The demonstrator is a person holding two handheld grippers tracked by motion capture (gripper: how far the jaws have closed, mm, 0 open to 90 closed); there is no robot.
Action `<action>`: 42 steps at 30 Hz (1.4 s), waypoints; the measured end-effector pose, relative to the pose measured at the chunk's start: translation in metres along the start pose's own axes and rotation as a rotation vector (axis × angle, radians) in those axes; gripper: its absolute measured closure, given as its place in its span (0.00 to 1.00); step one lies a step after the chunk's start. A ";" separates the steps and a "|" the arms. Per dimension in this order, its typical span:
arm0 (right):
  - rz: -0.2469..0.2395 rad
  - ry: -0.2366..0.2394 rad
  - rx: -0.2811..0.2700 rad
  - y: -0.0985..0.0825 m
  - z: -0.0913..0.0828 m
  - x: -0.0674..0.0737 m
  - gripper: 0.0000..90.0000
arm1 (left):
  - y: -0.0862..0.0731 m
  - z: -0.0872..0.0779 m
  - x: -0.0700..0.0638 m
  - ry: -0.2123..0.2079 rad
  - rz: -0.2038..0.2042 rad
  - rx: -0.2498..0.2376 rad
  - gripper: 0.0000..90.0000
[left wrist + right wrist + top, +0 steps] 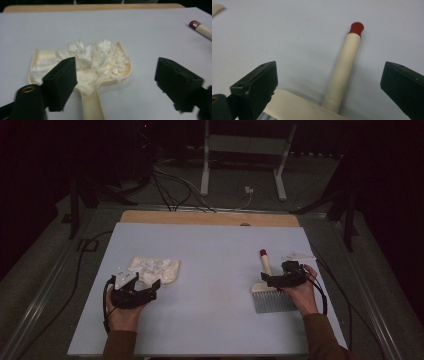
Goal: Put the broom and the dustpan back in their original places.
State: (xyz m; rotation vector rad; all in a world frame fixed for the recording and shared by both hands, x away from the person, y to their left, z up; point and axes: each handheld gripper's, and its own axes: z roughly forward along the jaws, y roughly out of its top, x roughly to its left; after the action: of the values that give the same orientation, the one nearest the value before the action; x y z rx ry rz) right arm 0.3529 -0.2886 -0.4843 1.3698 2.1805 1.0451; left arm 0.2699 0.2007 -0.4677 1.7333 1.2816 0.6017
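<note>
Your left gripper (141, 287) hovers at the near left of the pale blue-grey table top (215, 250), jaws spread apart, nothing between them. Just beyond it lies the cream plastic dustpan (117, 75), flat on the table, handle pointing near toward you, pan heaped with crumpled white paper scraps (95, 56). Your right gripper (274, 281) sits at the near right over the cream hand brush with grey bristles (272, 301), jaws wide, either side of the brush's cream handle with red tip (344, 72), pads clear of it. Brush lies flat, red tip pointing far; its head probably sits directly under the gripper, view cropped. Dustpan and brush lie well apart.
</note>
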 end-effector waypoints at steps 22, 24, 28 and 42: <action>-0.029 0.059 -0.224 -0.026 -0.028 0.016 0.00 | 0.005 -0.008 0.008 -0.140 0.071 -0.096 0.00; -0.033 0.056 -0.230 -0.028 -0.031 0.017 0.00 | 0.004 -0.008 0.008 -0.140 0.070 -0.096 0.00; -0.038 0.064 -0.257 -0.031 -0.037 0.020 0.00 | -0.001 -0.008 0.009 -0.148 0.077 -0.093 0.00; -0.032 0.065 -0.306 -0.038 -0.046 0.022 0.00 | -0.008 -0.013 0.014 -0.142 0.048 -0.112 0.00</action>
State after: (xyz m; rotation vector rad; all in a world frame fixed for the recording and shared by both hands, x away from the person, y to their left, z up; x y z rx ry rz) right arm 0.2899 -0.2977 -0.4801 1.1731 1.9768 1.3615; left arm 0.2602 0.2187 -0.4697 1.6867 1.0911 0.5566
